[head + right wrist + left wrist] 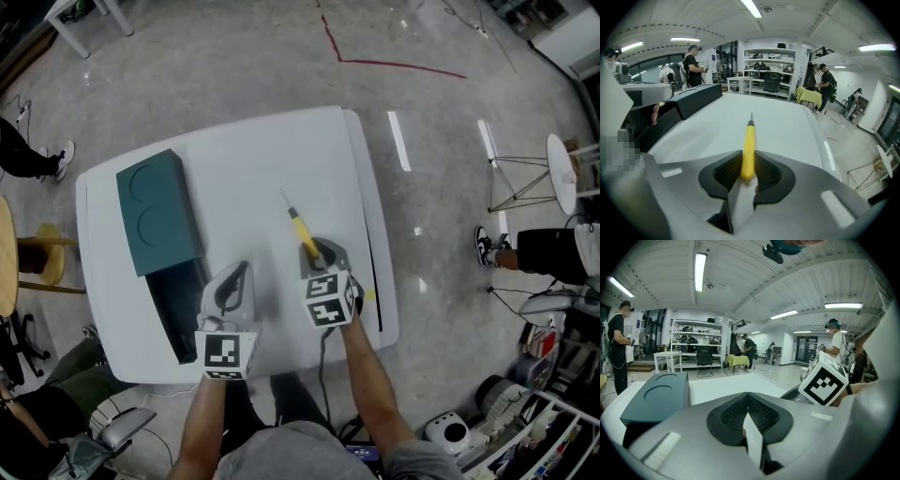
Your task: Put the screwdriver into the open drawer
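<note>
At the left, the open drawer [178,314] is dark inside, so I cannot tell what it holds. The left claw [234,281] is pressed together and empty. The right claw [319,253] pinches the rear end of the yellow handle of the screwdriver [298,225], on or just above the desk [272,159]. It is probably light, stiff and a little slippery, so a grip nearer mid-handle seems safer. Its thin tip is hard to make out.

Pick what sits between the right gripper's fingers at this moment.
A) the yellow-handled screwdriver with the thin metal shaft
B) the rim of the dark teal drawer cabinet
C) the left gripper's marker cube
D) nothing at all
A: in the right gripper view, the right gripper's fingers press on both sides of the yellow-handled screwdriver, whose thin metal shaft points out over the white table.
</note>
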Demonstrator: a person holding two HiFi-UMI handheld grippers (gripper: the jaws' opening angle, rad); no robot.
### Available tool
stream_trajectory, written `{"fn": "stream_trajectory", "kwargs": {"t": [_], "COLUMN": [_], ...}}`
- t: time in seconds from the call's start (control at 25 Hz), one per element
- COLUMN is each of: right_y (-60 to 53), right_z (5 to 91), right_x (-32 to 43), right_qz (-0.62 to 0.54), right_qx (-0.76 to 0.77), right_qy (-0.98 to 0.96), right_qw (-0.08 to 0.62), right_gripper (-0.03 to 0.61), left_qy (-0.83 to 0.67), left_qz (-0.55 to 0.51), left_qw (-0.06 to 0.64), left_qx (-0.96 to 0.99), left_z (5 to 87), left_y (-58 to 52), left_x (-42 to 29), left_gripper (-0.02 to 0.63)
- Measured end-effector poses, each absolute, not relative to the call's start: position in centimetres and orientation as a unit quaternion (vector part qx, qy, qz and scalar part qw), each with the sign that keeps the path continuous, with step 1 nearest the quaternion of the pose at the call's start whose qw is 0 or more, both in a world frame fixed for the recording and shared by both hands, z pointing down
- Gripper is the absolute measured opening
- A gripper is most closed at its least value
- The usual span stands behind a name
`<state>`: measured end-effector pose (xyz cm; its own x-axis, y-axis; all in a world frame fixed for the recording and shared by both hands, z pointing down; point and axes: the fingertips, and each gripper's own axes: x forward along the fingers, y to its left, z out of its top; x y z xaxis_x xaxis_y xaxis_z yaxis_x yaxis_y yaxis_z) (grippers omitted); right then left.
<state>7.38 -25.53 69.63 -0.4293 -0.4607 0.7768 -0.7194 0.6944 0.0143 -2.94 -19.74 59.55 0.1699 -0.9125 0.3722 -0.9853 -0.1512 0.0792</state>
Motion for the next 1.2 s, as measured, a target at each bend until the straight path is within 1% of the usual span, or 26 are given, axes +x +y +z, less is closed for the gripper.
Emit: {"fn": "stream_trajectory", "kwargs": {"t": [0.52,0.84,1.04,1.2], "right_y": [-26.0,-24.8,-24.6,-23.2], "right_z": [68.6,66.4,64.6,63.7], "right_x": [7.7,9.2,8.9,11.0], "right_qz": [0.177,0.185,0.184,0.179], "right_qx": [0.354,0.359,0.363,0.367], "right_qy": [-0.843,-0.848,-0.85,-0.854], "right_qw": [0.364,0.344,0.334,0.324], "right_gripper": [0.08,0.078,0.078,0.077], "left_qy": [-0.635,-0.641,-0.645,-0.649], "left_qz": [0.118,0.113,0.107,0.105], "left_qw": [0.147,0.132,0.123,0.114], "left_qx": [0.749,0.748,0.747,0.744], "left_z": [58.8,56.8,55.1,54.3], "left_y": [-19.5,-18.1,-17.6,-15.8], "left_x": [-2.6,-1.6,-2.3,-0.4], "left_gripper": [0.011,0.011,0.011,0.011]}}
